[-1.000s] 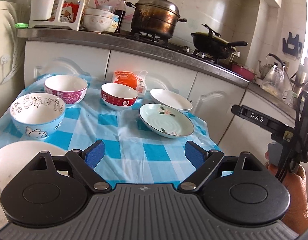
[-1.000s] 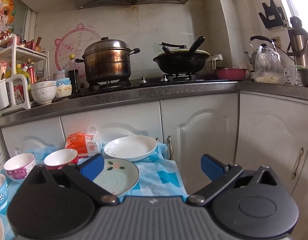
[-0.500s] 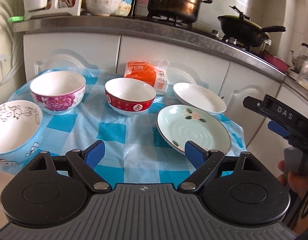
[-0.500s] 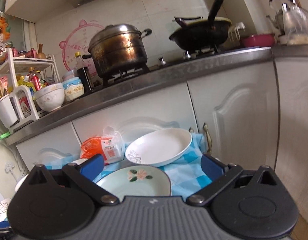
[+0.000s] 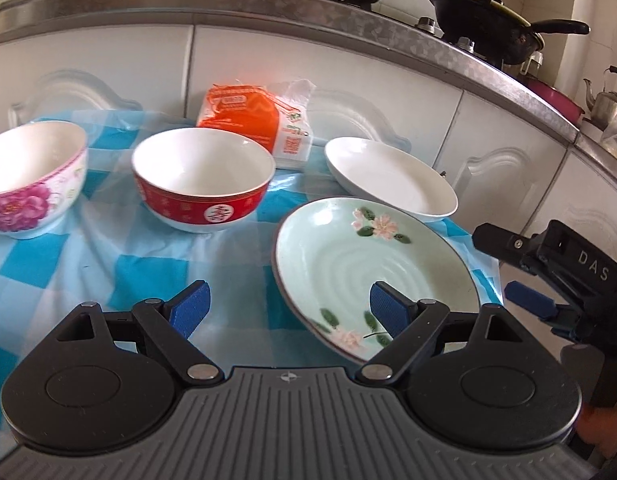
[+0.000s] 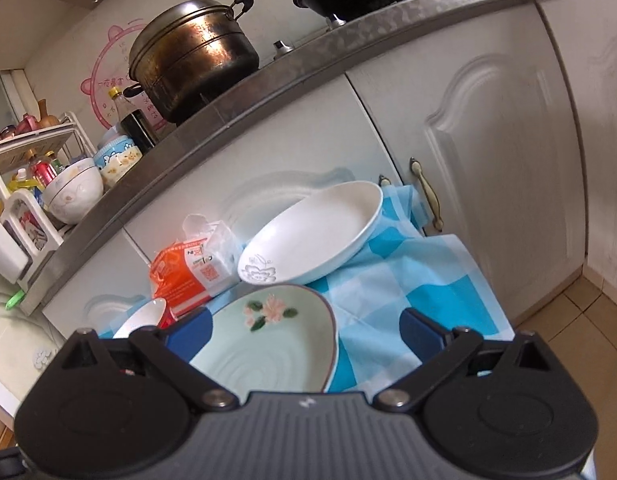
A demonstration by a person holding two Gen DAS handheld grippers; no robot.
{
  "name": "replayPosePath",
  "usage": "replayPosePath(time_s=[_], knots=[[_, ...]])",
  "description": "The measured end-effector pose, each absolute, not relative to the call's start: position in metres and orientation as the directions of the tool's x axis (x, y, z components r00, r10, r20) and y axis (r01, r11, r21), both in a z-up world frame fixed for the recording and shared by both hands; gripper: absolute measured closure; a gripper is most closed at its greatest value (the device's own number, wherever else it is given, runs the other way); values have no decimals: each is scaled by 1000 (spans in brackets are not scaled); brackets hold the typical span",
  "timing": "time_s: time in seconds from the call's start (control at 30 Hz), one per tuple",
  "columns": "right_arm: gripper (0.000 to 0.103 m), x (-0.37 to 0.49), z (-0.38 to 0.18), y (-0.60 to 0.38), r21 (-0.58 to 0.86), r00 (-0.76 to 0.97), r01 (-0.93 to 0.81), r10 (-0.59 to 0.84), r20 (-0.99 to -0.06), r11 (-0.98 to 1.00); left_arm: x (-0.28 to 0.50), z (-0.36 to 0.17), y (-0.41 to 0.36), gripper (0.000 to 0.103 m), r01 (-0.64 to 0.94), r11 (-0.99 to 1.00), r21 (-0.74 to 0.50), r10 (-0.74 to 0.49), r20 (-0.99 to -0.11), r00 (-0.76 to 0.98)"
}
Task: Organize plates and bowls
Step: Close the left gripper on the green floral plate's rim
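A pale green plate with pink flowers [image 5: 368,256] lies on the blue checked tablecloth [image 5: 148,276], with a white plate [image 5: 388,184] just behind it. To their left stand a red bowl [image 5: 202,180] and a pink-flowered bowl [image 5: 32,176]. My left gripper [image 5: 288,310] is open over the cloth, its right pad above the green plate's near rim. My right gripper [image 5: 490,264] hangs tilted at the table's right edge, close to that plate's rim. In the right wrist view the green plate [image 6: 264,348] lies between the right gripper's [image 6: 304,332] closing jaws, and the pads do not press on it. The white plate [image 6: 312,236] is beyond.
An orange packet [image 5: 244,116] leans at the back of the table against white cabinet doors [image 5: 508,152]. Above runs a steel counter with a large pot [image 6: 192,60] and a black wok [image 5: 484,20]. A cabinet handle [image 6: 426,196] sticks out by the cloth's right corner.
Both grippers have moved forward and down toward the green plate. The right one has rolled, so its view is tilted, and its jaws have narrowed a little. Nothing has been picked up.
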State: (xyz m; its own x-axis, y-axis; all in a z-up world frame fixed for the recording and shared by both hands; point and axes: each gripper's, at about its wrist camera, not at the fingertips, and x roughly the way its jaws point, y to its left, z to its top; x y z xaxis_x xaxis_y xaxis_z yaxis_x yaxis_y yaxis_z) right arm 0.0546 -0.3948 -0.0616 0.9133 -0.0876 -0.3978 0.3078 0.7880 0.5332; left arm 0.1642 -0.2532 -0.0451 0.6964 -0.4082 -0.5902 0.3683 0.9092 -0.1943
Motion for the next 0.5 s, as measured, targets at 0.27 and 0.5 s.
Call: replayPosePath(time_s=[0.27,0.5], knots=[[11,61,-66,-397,588,931,249,-24,-363,770,189,-59,-260,3,332,908,-257,-419,-611,672],[12,63,-74,-404,648,936,234,12,-352,724,199,-63,-274,28,344,916,-206,-395,-613,684]])
